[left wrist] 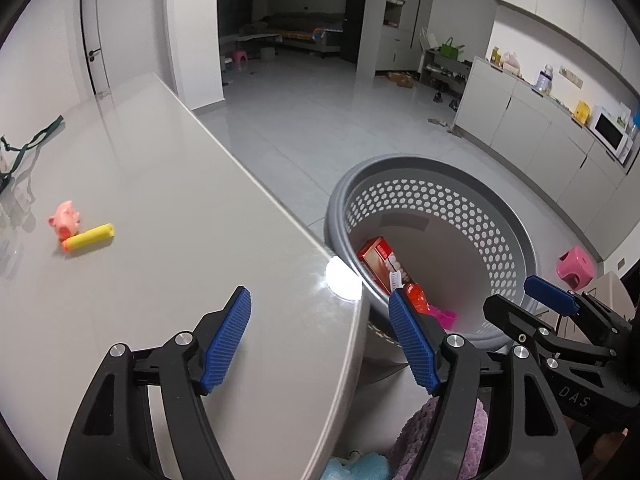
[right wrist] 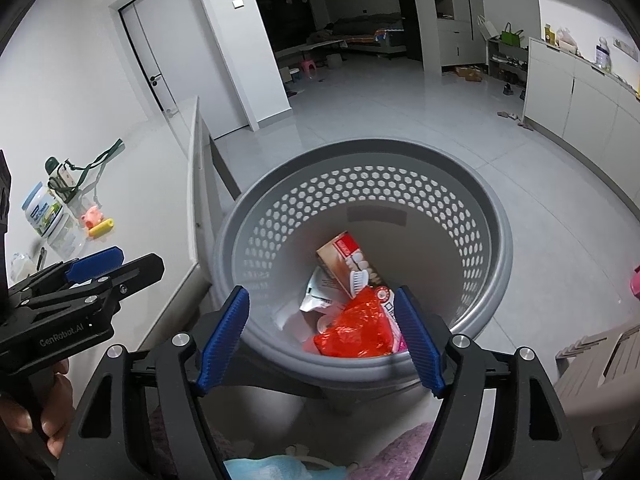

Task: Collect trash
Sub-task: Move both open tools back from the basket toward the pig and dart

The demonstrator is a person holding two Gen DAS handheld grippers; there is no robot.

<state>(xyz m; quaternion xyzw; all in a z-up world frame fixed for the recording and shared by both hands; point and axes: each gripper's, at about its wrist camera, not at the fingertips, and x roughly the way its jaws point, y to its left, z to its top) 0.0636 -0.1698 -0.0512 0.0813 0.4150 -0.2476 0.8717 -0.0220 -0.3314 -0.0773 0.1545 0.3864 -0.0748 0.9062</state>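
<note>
The bench (left wrist: 168,200) edge hides the near side of the basket (left wrist: 516,232), and the red box (left wrist: 376,258) print is too small to read.

The surface (left wrist: 160,200) is looking smooth and glossy, the perforated basket (right wrist: 496,240) is showing matt grey plastic, the red wrapper (right wrist: 352,328) is gleaming crinkly, and ribbed blue pads (left wrist: 228,340) are looking rubbery.

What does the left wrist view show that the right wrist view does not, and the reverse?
Only the left wrist view shows the white microwave on the counter. Only the right wrist view shows the white jar, the strapped bottle and the crumpled red wrapper. Both show the grey basket, the red-and-tan box, the pink pig toy, and both open tools.
</note>
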